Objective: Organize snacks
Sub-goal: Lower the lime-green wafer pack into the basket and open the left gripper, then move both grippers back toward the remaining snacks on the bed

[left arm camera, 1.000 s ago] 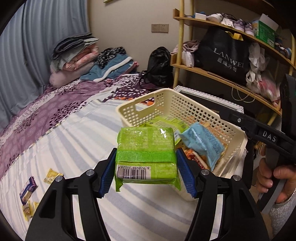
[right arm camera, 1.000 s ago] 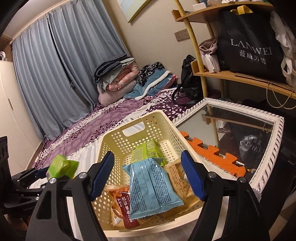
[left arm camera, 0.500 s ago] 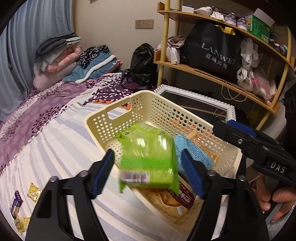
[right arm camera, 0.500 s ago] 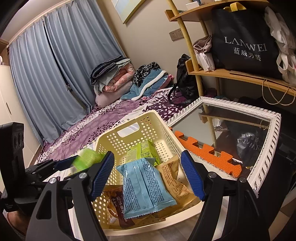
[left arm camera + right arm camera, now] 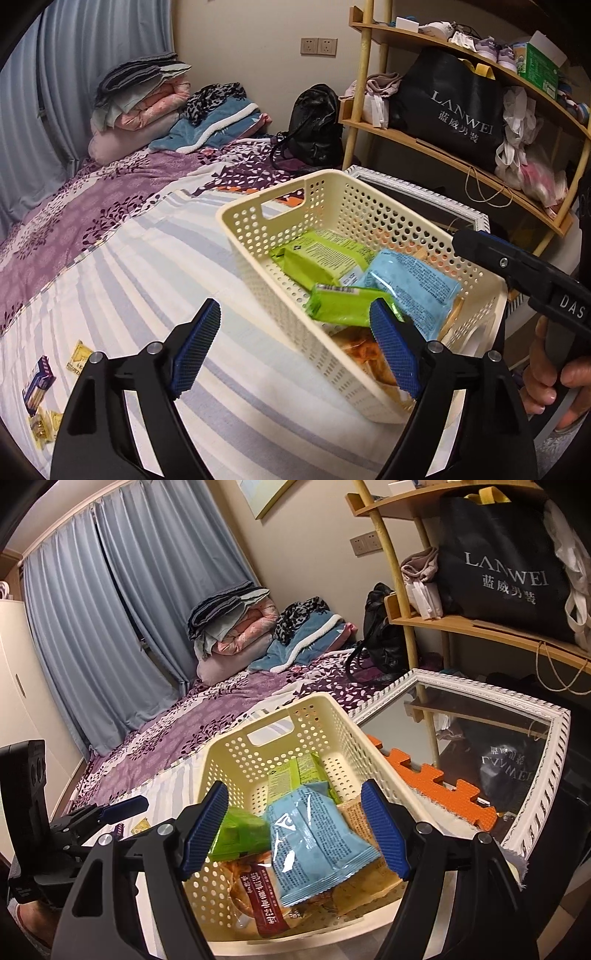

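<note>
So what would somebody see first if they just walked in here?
Probably the cream basket on the striped bed, full of snack packs: two green ones and a big blue one lying on top. Then the black bag on the wooden shelf behind it.

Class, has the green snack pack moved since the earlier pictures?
Yes. The green snack pack dropped from the left gripper's jaws into the cream basket.
</note>
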`<state>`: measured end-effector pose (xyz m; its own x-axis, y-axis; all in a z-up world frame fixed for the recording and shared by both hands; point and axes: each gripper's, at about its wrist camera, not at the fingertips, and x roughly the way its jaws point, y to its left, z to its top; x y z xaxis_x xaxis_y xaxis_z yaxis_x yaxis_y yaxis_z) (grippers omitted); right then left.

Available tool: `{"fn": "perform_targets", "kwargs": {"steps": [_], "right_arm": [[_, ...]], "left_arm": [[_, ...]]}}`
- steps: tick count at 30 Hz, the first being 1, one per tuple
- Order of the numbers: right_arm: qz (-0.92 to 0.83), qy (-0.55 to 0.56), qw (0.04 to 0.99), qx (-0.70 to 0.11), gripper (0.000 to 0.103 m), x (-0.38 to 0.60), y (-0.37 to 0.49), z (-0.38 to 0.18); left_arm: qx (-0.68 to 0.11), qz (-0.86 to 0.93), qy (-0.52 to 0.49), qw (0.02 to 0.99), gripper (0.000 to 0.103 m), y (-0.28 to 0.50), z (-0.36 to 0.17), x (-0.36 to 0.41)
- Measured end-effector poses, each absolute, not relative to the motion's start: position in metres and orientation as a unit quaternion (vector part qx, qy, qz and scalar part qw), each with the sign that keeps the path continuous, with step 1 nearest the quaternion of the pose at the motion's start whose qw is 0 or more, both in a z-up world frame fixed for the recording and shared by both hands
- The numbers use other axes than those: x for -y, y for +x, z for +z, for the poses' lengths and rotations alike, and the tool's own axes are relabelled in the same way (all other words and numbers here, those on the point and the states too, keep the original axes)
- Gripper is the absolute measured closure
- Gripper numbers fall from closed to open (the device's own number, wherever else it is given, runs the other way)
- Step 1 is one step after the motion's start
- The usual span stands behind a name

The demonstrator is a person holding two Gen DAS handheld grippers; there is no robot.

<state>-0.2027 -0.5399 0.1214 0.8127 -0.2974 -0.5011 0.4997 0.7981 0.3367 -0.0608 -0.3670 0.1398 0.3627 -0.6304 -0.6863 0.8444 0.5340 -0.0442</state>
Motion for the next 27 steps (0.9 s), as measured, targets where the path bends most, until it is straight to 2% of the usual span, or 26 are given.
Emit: {"fn": "perform_targets", "kwargs": {"steps": [7, 10, 20, 27], "right_arm": [[-0.203, 0.218, 0.924, -0.241, 0.023, 0.53, -0.192, 0.119], [-0.206, 0.196, 0.92, -0.27, 0.02, 0.524, -0.181, 0.115], [-0.165, 0.089, 0.904, -0.383, 0.016, 0.506, -0.137, 0.102], [-0.158, 0.111, 0.89, -0.413, 0.016, 0.514, -0.115, 0.1]], "left_arm": [[-0.337, -0.443, 0.153, 0.817, 0.018, -0.056, 0.141, 0.347], [-0.338, -0.437, 0.151, 0.82, 0.014, -0.056, 0.141, 0.34], [-0.347, -0.416, 0.141, 0.828, 0.014, -0.053, 0.137, 0.307], [-0.354, -0.401, 0.128, 0.835, 0.014, -0.046, 0.135, 0.286]]}}
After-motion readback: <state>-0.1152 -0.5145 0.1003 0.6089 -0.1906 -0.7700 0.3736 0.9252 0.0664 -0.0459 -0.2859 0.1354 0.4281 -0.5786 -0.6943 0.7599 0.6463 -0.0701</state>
